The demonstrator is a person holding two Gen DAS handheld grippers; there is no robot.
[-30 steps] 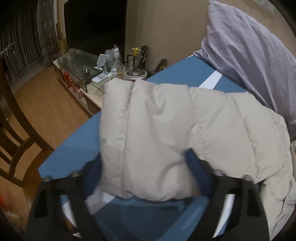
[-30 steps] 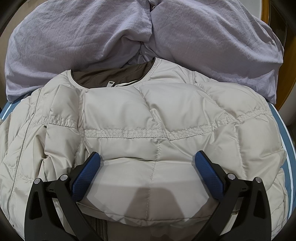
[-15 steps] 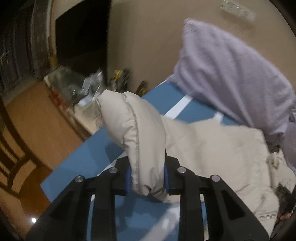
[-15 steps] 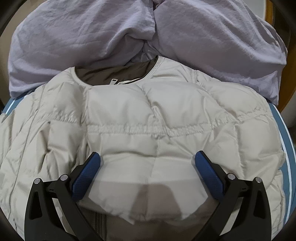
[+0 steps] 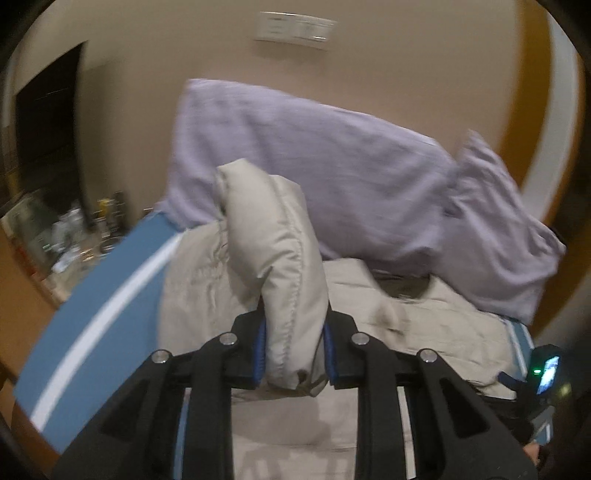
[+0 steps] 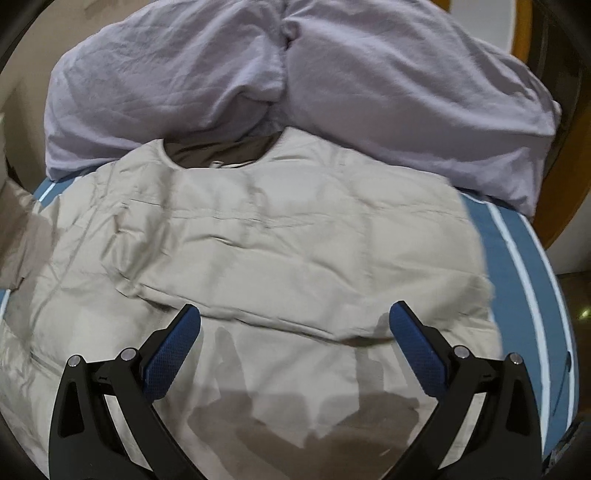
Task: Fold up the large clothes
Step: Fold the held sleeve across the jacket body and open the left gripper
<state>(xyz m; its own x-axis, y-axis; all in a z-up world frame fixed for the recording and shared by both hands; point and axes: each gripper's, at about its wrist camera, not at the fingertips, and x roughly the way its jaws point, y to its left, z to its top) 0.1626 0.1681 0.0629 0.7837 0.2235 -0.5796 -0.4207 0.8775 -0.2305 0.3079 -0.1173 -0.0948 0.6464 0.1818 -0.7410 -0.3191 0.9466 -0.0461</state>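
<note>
A beige puffer jacket (image 6: 280, 236) lies spread over a blue mat (image 6: 524, 258) with white stripes, its collar end toward the far edge, where the dark brown lining (image 6: 221, 149) shows in the neck opening. The collar touches a rumpled lavender pillow (image 6: 369, 74) that sits along that far edge against the wall; in the left wrist view the same pillow (image 5: 332, 158) stands up behind the garment. The left gripper (image 5: 294, 354) is clamped tight on a quilted sleeve (image 5: 273, 236) of the jacket (image 5: 424, 325): the blue pads press the padded fabric from both sides, and the sleeve rises upright out of the jaws, bent over at its top, above the body of the jacket rather than flat on it. To the left of the sleeve the blue mat (image 5: 103, 295) runs toward its left edge, with one white stripe along it. Beyond that edge a blurred shelf of small bottles and clutter (image 5: 85, 229) and a dark screen (image 5: 48, 140) stand by the wall, and a white switch plate (image 5: 295, 31) is fixed high on the wall. The right gripper (image 6: 295, 347) hovers over the near part of the jacket with its fingers spread wide and nothing between them; its shadow falls on the fabric just below. A flap of the jacket lies folded across the chest, its lower edge running between the two blue pads. The right edge of the mat shows bare beside the jacket, and the wooden frame (image 6: 546, 184) curves beyond it.
</note>
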